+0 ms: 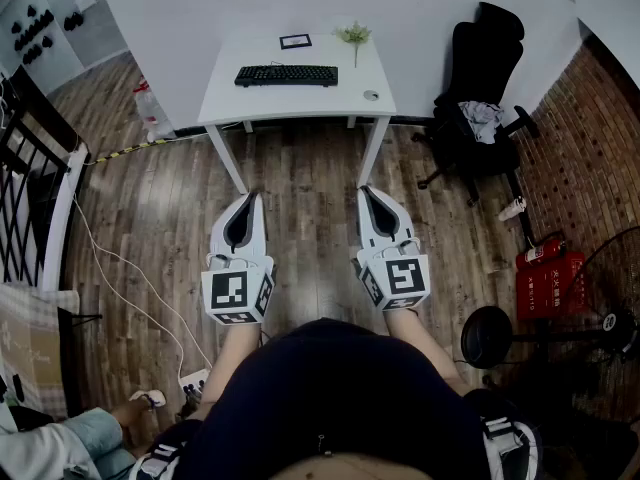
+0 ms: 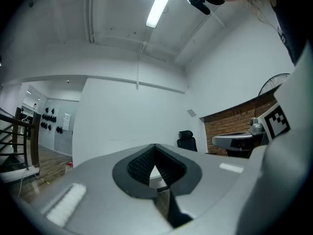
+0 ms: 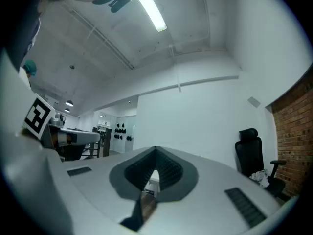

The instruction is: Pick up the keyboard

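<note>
Two grippers are pointing side by side over the wooden floor (image 1: pixel 300 183). Left gripper (image 1: pixel 253 197) is showing its jaws pressed together with nothing between them. Right gripper (image 1: pixel 366 192) is showing the same, pinched tight and empty. Keyboard (image 1: pixel 286 75) is lying flat on the white table (image 1: pixel 300 106) at 12 o'clock from both grippers, well apart from them. Small plant (image 1: pixel 354 36) is standing at 1 o'clock of the keyboard. Black office chair (image 1: pixel 480 88) is standing at 2 o'clock, beside the brick wall (image 1: pixel 575 138).
</note>
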Tool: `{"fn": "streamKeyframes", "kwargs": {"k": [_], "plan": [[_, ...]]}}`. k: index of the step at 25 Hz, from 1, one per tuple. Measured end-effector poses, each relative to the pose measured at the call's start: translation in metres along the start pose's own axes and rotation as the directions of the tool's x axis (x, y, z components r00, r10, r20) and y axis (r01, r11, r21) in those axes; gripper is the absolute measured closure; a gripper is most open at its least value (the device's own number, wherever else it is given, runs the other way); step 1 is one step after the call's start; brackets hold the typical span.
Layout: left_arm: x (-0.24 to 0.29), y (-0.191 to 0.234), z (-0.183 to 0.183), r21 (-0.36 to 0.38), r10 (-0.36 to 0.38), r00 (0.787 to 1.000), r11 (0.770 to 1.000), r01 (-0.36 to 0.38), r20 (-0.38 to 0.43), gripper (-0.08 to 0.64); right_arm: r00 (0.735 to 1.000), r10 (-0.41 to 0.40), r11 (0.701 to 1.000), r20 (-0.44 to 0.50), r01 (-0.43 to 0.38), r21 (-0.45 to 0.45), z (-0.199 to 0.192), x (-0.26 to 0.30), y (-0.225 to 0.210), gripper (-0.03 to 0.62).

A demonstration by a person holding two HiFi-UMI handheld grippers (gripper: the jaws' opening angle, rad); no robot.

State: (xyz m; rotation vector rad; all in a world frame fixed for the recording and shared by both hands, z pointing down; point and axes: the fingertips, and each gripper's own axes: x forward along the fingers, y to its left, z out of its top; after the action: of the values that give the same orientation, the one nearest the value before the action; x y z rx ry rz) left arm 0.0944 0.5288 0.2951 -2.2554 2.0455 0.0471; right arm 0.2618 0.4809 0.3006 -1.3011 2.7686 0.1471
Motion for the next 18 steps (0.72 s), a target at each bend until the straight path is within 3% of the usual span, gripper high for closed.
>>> {"fn": "streamKeyframes", "kwargs": {"k": [8,14,18], "plan": [[-0.006,-0.030,-0.007,0.014,0.006,1.000,1.000,-0.006,-0.001,0.549,1.000,-0.004,0.998,0.009,0.004,0.058,-0.010,-0.018,-0.020,0.580],[0.005,-0.017,-0.021,-0.017,0.013,1.000,1.000,-0.013,-0.022,0.539,1.000,0.011,0.998,0.012,-0.011,0.063,-0.015,-0.009,-0.024,0.580],[0.034,0.007,-0.035,-0.056,-0.001,0.999,0.998,-0.002,-0.046,0.420,1.000,0.020,0.998,0.003,-0.020,0.060,-0.025,0.018,-0.026,0.580]]}}
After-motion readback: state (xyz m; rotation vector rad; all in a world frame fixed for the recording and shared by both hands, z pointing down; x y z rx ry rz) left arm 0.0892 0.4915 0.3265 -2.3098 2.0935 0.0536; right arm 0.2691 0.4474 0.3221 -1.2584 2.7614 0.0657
